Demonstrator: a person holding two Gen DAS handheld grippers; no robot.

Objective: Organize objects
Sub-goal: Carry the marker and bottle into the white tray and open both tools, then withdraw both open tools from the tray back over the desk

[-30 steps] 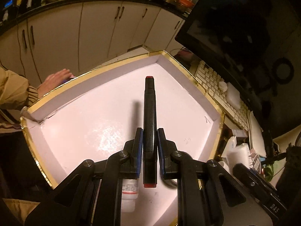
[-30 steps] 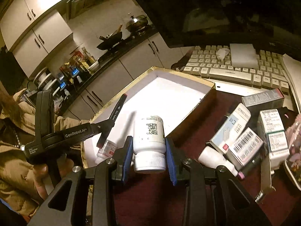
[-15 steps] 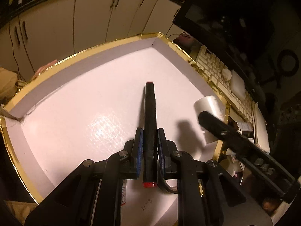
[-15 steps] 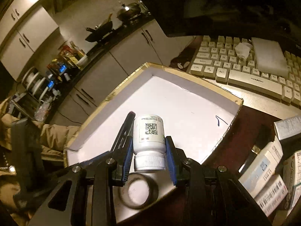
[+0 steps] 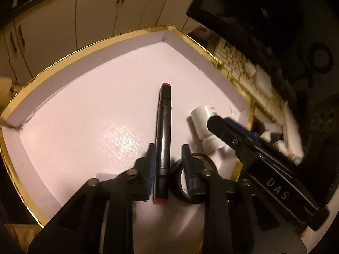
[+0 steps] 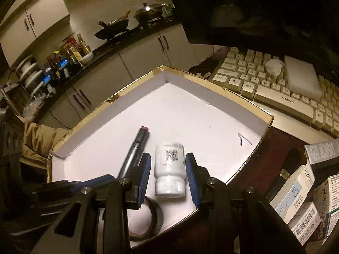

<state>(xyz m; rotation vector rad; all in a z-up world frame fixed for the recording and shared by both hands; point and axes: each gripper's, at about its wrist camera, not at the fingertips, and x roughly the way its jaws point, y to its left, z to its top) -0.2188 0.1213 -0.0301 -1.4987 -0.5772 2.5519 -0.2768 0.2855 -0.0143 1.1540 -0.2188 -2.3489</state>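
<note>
Your left tool has just been opening; the stiff, slim marker lies loose between its jaws on the box floor. Your right tool pinches the light, smooth pill bottle mid-body, low inside the box; hold it there, it could roll.

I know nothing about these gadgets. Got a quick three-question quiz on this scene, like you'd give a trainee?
1. True or false: the black marker lies inside the gold-edged box.
2. Which of these also lies in the box? A: tape roll. B: keyboard. C: wok.
3. Fill in: the right hand-held gripper has a white ____ between its jaws.

Key: 1 true; 2 A; 3 bottle.
</note>
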